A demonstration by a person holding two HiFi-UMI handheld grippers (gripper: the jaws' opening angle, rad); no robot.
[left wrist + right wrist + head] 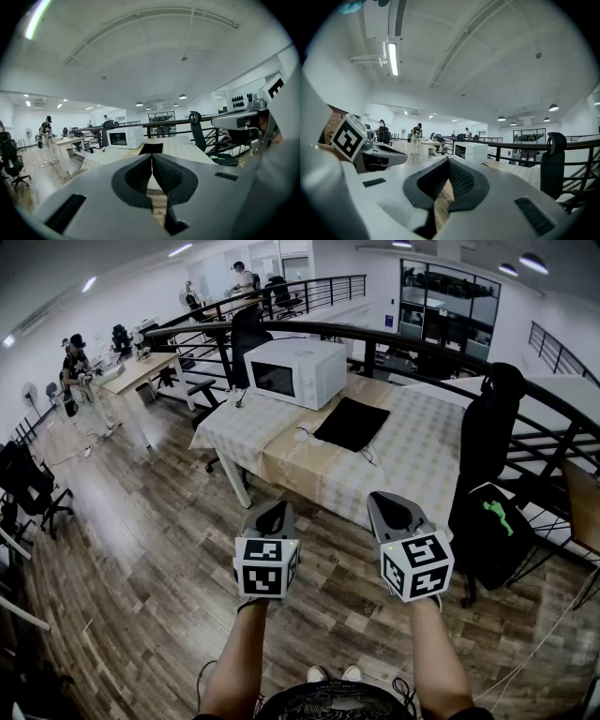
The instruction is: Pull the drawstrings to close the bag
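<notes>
The left claw [272, 517] and right claw [390, 509] are pinched fully together on nothing, and the black bag [351, 423] lies on the tabletop [417, 460] well ahead of both.

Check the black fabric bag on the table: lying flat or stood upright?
Lying flat: the black fabric bag spreads as a thin dark patch on the checked tablecloth.

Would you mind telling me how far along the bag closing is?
Nothing looks done yet: the black bag lies flat on the table, untouched. Nothing is in hand: the left gripper and right gripper are shut and empty, short of the table. Left: reach the bag, grip its drawstrings and pull.
</notes>
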